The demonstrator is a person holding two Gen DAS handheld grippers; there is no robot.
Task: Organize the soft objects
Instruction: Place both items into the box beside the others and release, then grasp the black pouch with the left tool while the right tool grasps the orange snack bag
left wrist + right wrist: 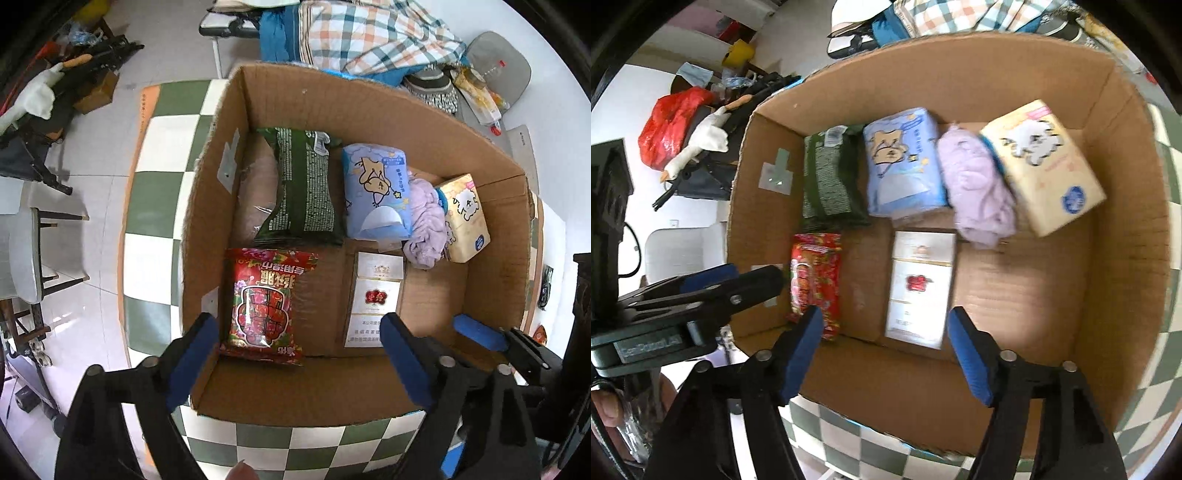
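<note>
- The soft packs lie inside an open cardboard box (369, 118) on a green-and-white checked cloth (162, 184): along the far side, a green pack (306, 188), a blue tissue pack (376, 192) with a cartoon print, a crumpled lilac cloth (426, 221) and a cream tissue pack (467, 218); nearer, a red floral pack (264, 302) and a white carton (375, 299).
- The left gripper (299, 354) hangs over the near wall, jaws spread wide and holding nothing; the red floral pack lies between its fingers' lines of sight.
- The right gripper (886, 350) is likewise parted and empty, above the white carton.
- Risks, as a judgement: the two tools sit close together, so they could knock one another; a finger descending near the box wall may catch the rim and drag the box across the cloth; slick film on the red pack may slip from a shallow pinch; the cream pack leans tilted on the lilac cloth and could topple if that cloth is pulled.
- Writing: large Chinese characters on the red pack, upside down to the camera; a red emblem and small print on the white carton, too small to read; the green pack carries dense fine text, illegible.
</note>
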